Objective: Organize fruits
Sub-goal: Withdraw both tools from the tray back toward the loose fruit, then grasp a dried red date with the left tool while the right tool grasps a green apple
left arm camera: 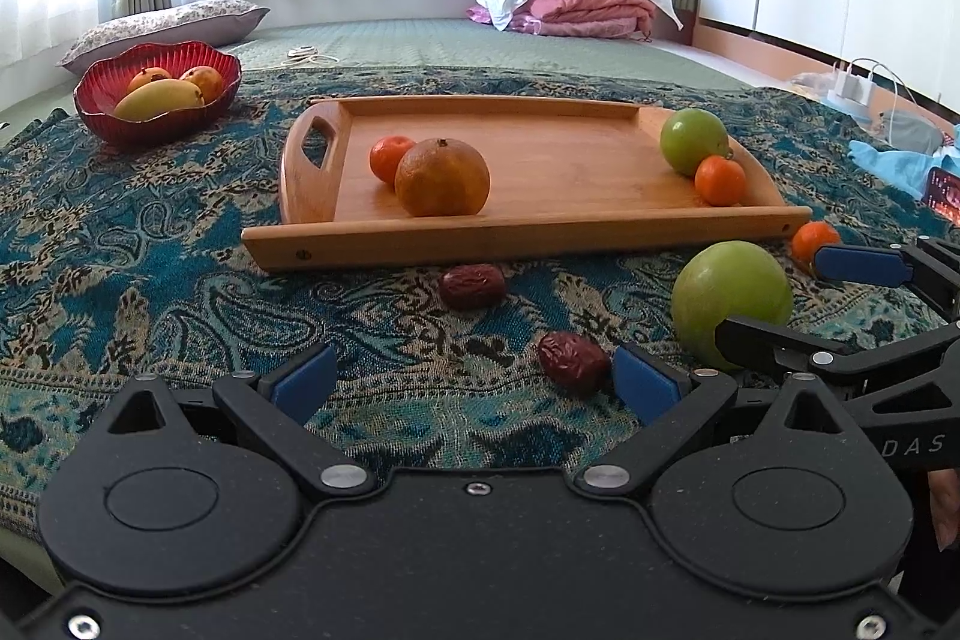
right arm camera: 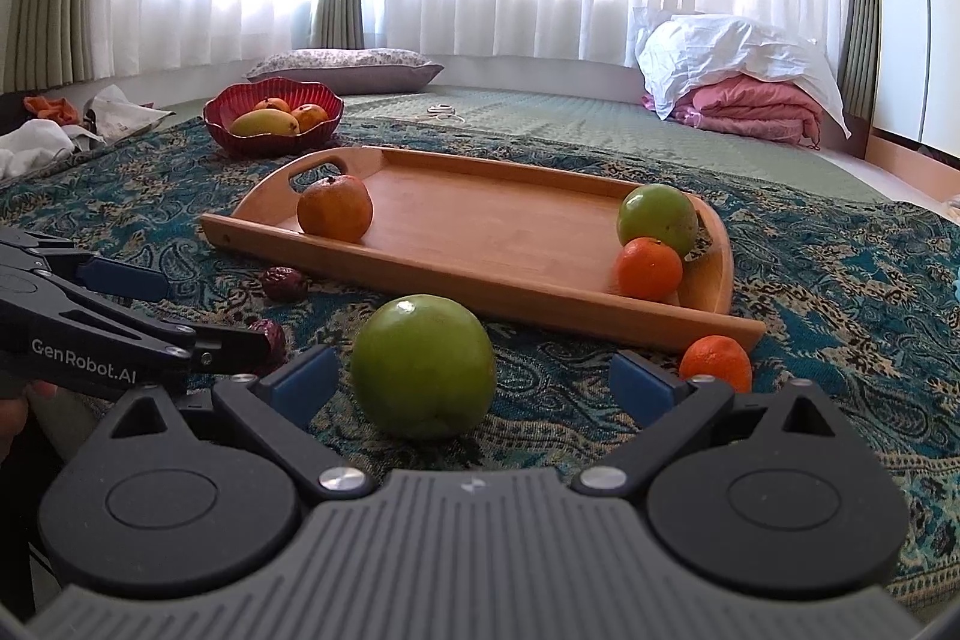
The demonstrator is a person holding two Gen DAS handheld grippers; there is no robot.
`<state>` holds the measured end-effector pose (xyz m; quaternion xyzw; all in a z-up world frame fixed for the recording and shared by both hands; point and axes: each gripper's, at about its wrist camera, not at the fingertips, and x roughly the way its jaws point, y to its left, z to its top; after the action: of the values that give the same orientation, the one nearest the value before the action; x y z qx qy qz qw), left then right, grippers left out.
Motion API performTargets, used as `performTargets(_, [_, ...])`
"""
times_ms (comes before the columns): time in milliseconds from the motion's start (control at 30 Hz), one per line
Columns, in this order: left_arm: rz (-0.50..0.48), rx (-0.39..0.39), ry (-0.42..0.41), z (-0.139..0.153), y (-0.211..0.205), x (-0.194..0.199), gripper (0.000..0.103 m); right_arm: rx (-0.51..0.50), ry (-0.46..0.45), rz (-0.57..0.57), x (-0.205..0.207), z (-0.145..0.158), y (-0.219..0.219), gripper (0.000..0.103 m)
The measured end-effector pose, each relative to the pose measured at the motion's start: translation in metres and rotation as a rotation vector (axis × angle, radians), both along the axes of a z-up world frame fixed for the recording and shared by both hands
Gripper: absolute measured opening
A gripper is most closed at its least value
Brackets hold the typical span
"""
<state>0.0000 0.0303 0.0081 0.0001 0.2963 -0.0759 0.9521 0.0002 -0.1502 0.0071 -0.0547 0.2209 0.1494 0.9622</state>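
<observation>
Both views show a wooden tray (left arm camera: pixel 540 241) (right arm camera: pixel 480 289) on a blue patterned cloth. It holds a large orange (left arm camera: pixel 442 177), a small tangerine (left arm camera: pixel 389 157), a green apple (left arm camera: pixel 693 141) and another tangerine (left arm camera: pixel 720 180). In front of the tray lie two red dates (left arm camera: pixel 472 286) (left arm camera: pixel 573 361), a second green apple (right arm camera: pixel 423 364) and a loose tangerine (right arm camera: pixel 715 363). My left gripper (left arm camera: pixel 474 382) is open, its right pad beside the nearer date. My right gripper (right arm camera: pixel 474 385) is open around the loose apple, pads apart from it.
A red bowl (left arm camera: pixel 156 91) of mangoes stands at the back left. Behind are a pillow (right arm camera: pixel 345 67) and folded pink bedding (right arm camera: pixel 750 106). Chargers and cables (left arm camera: pixel 852 85) and a phone (left arm camera: pixel 945 193) lie on the right, loose clothes (right arm camera: pixel 36 142) on the left.
</observation>
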Motion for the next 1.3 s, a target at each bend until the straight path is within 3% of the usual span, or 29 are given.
performTargets(133, [-0.005, -0.015, 0.007, -0.001, 0.001, 0.000, 0.093, 0.003, 0.005, -0.003, 0.001, -0.001, 0.001, 0.102])
performTargets(500, [-0.055, -0.013, 0.006, 0.000, -0.006, -0.002, 0.063, -0.005, 0.026, 0.026, 0.001, -0.005, 0.007, 0.091])
performTargets(633, [-0.053, -0.012, 0.009, -0.001, -0.008, -0.001, 0.060, -0.002, 0.033, 0.030, 0.001, -0.006, 0.009, 0.086])
performTargets(733, [-0.049, -0.023, 0.011, 0.000, -0.009, 0.002, 0.060, 0.002, 0.038, 0.026, 0.001, -0.007, 0.009, 0.080])
performTargets(900, [-0.057, -0.049, 0.016, 0.001, -0.012, 0.009, 0.058, 0.009, 0.009, 0.015, -0.003, -0.006, 0.010, 0.060])
performTargets(1067, [-0.067, -0.068, 0.028, 0.000, -0.015, 0.017, 0.053, -0.001, 0.000, 0.014, -0.002, -0.006, 0.012, 0.060])
performTargets(1300, [-0.076, -0.096, 0.052, -0.001, -0.017, 0.018, 0.033, -0.006, 0.009, 0.011, 0.005, -0.010, 0.016, 0.061])
